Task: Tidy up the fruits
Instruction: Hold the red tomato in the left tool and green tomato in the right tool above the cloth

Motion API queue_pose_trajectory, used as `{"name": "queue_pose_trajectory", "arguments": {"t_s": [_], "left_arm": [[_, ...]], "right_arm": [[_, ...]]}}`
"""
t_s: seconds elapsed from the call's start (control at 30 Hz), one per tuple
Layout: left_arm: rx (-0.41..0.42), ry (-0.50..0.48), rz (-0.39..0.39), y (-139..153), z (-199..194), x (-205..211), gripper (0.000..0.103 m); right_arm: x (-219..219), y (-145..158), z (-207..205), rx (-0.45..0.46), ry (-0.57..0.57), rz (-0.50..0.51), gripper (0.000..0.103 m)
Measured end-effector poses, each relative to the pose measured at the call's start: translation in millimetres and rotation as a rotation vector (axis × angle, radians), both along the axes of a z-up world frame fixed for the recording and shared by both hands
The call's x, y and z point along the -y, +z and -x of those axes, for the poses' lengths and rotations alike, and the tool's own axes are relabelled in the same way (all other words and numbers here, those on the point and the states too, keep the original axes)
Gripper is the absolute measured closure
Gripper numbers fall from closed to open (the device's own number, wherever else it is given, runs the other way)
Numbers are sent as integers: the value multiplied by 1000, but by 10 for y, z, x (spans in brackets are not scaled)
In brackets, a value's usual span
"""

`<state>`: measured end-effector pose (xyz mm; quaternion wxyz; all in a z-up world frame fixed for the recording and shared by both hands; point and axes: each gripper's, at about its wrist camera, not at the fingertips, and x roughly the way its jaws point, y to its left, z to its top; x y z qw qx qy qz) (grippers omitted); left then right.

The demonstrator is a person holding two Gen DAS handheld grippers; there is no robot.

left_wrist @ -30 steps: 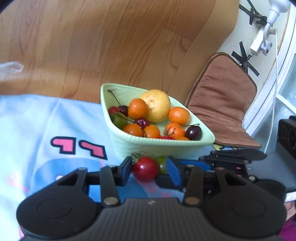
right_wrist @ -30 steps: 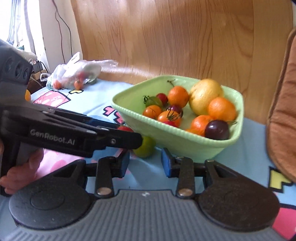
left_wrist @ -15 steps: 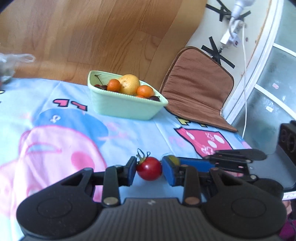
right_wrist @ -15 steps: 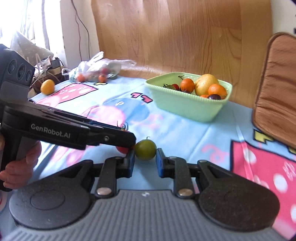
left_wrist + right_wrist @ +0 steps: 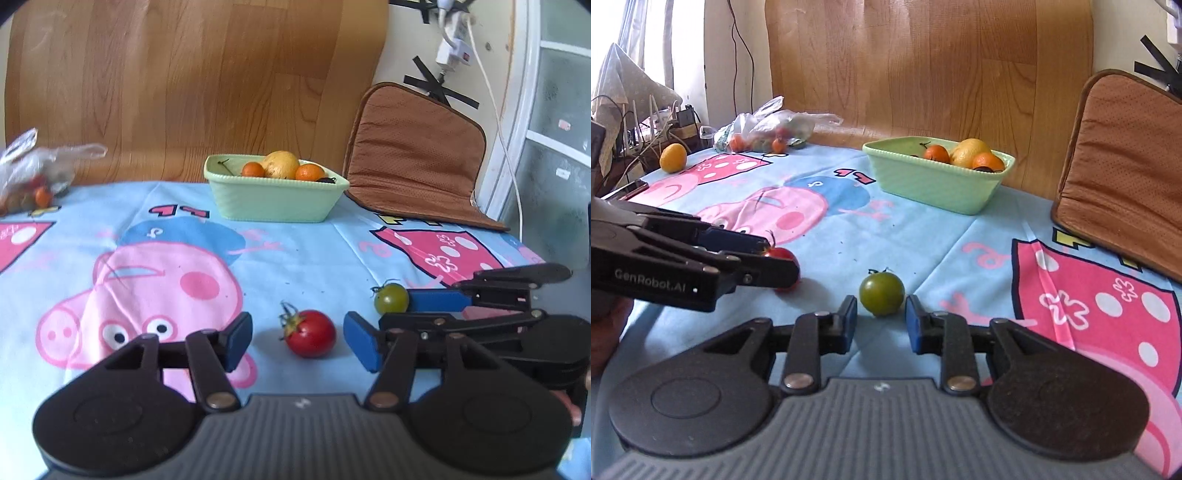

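Right, both my tongs sit low over the light-blue cartoon-pig tablecloth [image 5: 317, 254], side by side. My left gripper [image 5: 297, 341] has just been opening: its blue pads [image 5: 360, 345] stand clear on either side of the small red tomato w/ green stem [image 5: 311, 333], which lies on the cloth between them, touching neither. My right gripper [image 5: 881, 325] has just been opening too, but only a little; the small round green tomato [image 5: 882, 293] rests on the cloth just ahead of and between its tips, w/ a thin gap on each side, so no grip there that I can see. From the left cam the green tomato is just to the right of my left tongs, right at the tip of the other gripper's blue finger.

Well ahead of both tongs is the pale-green ribbed rectangular bowl [image 5: 934, 181], holding oranges, a yellow fruit and something dark. Far left of my tongs: a clear plastic bag of small fruit [image 5: 764, 129] and a loose yellow-orange fruit [image 5: 673, 157] nr the cloth's edge. A brown padded cushion [image 5: 413, 155] leans against the wall right of the bowl.
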<state>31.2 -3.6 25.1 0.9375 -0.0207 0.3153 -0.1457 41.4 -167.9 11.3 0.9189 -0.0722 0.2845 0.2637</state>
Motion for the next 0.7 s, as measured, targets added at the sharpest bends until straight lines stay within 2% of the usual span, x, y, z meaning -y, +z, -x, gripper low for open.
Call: {"name": "queue_pose_trajectory", "arguments": {"t_s": [0.1, 0.2, 0.23, 0.27, 0.47, 0.57, 0.7], "left_arm": [[8, -16, -33, -16, -1, 78, 47], [-15, -35, -45, -59, -42, 118, 63], [-12, -29, -43, -59, -39, 112, 71], [-12, -28, -36, -64, -33, 99, 71], [5, -11, 32, -44, -2, -1, 71], [-7, -6, 39, -49, -28, -16, 71], [-18, 7, 42, -59, -50, -30, 71]], "right_arm": [[-36, 9, -20, 14, 5, 13, 58], [-51, -10, -75, 2, 0, 14, 60], [-43, -8, -84, -3, 4, 2, 66], [-41, -9, -81, -3, 8, -2, 74], [-39, 4, 30, 3, 39, -27, 74], [-62, 5, 54, 13, 44, -17, 74], [3, -1, -16, -20, 18, -54, 74]]}}
